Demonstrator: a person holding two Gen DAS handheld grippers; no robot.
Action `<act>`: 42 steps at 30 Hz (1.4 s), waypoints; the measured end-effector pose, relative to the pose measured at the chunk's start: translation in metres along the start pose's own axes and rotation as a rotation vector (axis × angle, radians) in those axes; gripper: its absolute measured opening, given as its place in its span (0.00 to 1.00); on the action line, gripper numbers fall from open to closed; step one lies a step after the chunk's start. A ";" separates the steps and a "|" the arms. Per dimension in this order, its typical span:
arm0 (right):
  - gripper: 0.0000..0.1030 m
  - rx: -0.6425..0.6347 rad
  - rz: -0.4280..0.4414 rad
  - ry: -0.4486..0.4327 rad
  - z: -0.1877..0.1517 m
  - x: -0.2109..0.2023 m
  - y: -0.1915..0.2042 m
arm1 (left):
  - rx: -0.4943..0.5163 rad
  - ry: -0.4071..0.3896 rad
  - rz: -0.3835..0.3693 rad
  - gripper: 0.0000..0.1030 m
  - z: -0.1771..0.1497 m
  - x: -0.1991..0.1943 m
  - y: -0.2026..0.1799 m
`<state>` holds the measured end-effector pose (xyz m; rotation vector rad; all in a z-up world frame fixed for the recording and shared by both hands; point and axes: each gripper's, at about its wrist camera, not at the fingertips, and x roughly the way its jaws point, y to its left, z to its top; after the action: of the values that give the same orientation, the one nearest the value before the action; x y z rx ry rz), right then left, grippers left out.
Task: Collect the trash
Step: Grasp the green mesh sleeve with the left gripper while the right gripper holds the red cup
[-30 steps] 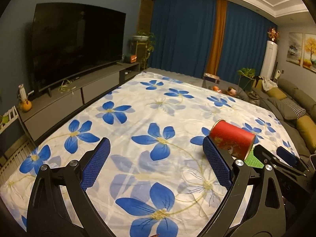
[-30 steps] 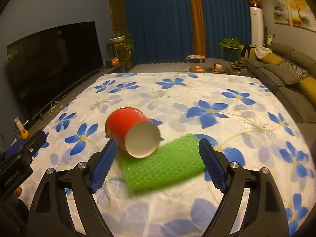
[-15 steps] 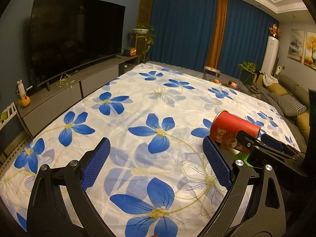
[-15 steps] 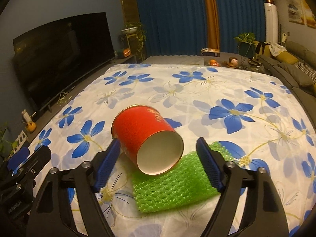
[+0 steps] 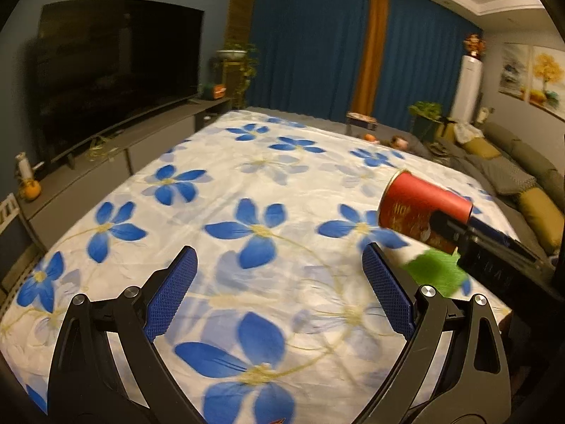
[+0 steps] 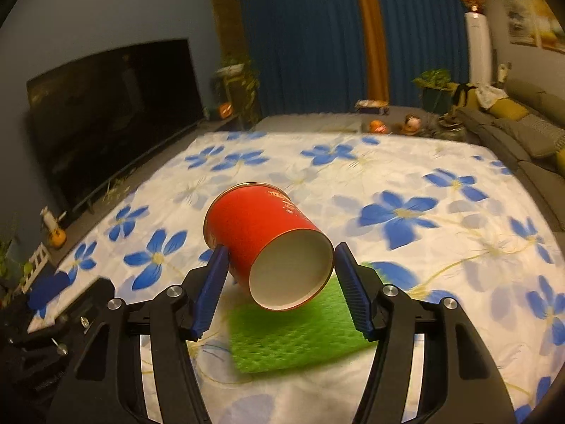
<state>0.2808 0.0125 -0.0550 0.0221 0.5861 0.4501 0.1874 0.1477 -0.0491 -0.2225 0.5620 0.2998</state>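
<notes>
A red paper cup [image 6: 268,243] lies on its side between the blue pads of my right gripper [image 6: 280,275], mouth towards the camera, lifted above the flowered sheet [image 6: 406,212]. The jaws are shut on its sides. A green bubble-wrap sheet [image 6: 296,332] lies flat on the bed under the cup. In the left wrist view the cup [image 5: 420,212] hangs at the right, held by the right gripper, with the green sheet [image 5: 434,275] below. My left gripper [image 5: 279,293] is open and empty over the bed.
A large TV [image 5: 113,81] on a low grey cabinet [image 5: 106,173] runs along the left. A grey sofa with yellow cushions [image 5: 522,183] lines the right. Blue curtains [image 5: 317,46] and plants stand beyond the bed's far end.
My right gripper closed on the red cup and lifted it off the bed. The green sheet stayed down. The left gripper stayed open and shifted only slightly.
</notes>
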 end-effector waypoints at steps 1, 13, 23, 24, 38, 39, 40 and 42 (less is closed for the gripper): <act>0.59 0.010 -0.014 -0.019 0.002 -0.008 -0.005 | 0.005 0.002 -0.016 0.90 0.000 -0.001 -0.004; 0.59 0.109 -0.145 -0.149 0.000 -0.088 -0.073 | 0.125 0.083 -0.177 0.90 -0.007 0.021 -0.082; 0.59 0.141 -0.168 -0.157 -0.018 -0.116 -0.100 | 0.167 0.195 -0.154 0.88 -0.017 0.061 -0.109; 0.59 0.143 -0.168 -0.157 -0.019 -0.117 -0.101 | 0.175 0.203 -0.150 0.86 -0.018 0.062 -0.111; 0.59 0.147 -0.191 -0.156 -0.030 -0.138 -0.106 | 0.217 0.277 -0.184 0.22 -0.025 0.071 -0.122; 0.59 0.148 -0.192 -0.157 -0.030 -0.139 -0.106 | 0.221 0.274 -0.180 0.18 -0.025 0.070 -0.123; 0.59 0.148 -0.194 -0.158 -0.030 -0.140 -0.107 | 0.223 0.271 -0.181 0.12 -0.025 0.069 -0.124; 0.59 0.149 -0.197 -0.162 -0.031 -0.144 -0.107 | 0.220 0.268 -0.189 0.06 -0.026 0.067 -0.124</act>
<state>0.2007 -0.1476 -0.0206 0.1410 0.4563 0.2105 0.2708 0.0395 -0.0922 -0.1017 0.8269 0.0225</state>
